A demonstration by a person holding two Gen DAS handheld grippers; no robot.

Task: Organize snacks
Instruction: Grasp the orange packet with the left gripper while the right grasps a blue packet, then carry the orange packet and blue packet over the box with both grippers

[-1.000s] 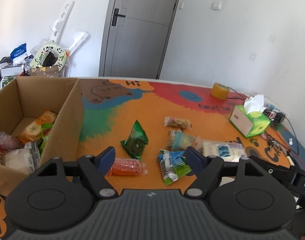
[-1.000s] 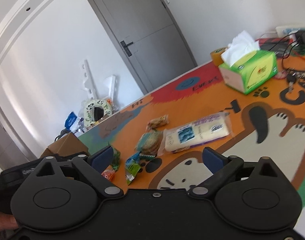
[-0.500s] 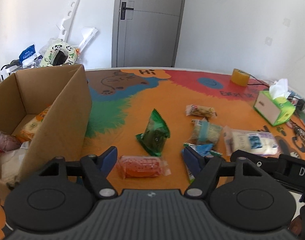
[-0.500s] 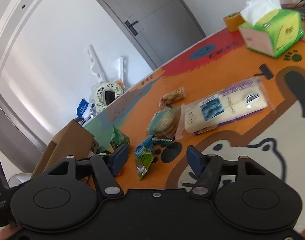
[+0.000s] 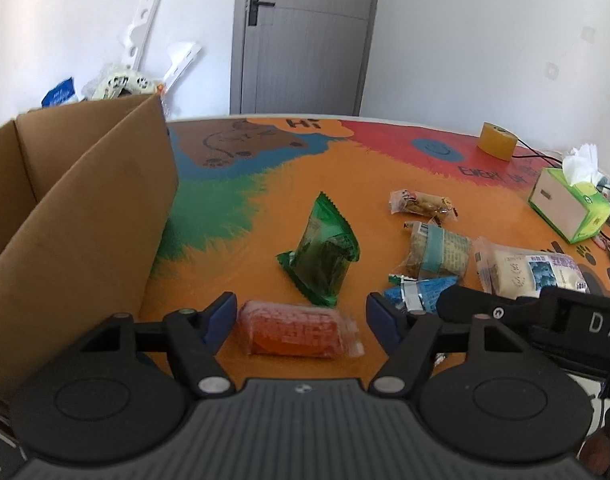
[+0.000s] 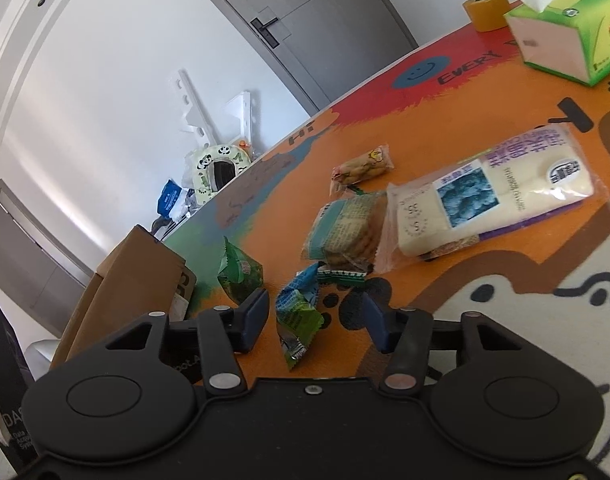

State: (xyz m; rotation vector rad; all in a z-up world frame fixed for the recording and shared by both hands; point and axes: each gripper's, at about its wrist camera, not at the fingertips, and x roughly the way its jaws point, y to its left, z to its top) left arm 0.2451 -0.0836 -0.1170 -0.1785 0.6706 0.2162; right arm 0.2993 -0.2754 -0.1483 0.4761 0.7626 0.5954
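Six snack packets (image 5: 320, 263) lie beside one cardboard box (image 5: 93, 216).

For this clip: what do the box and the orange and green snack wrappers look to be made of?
Box: plain brown corrugated cardboard, matte. Orange snack pack: clear glossy plastic film, contents showing through. Green snack pack: translucent green plastic film, shiny, crimped serrated ends.

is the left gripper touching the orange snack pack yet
Apart. The left wrist view shows the orange snack pack lying between the left gripper's closing jaws, with orange mat visible on both sides.
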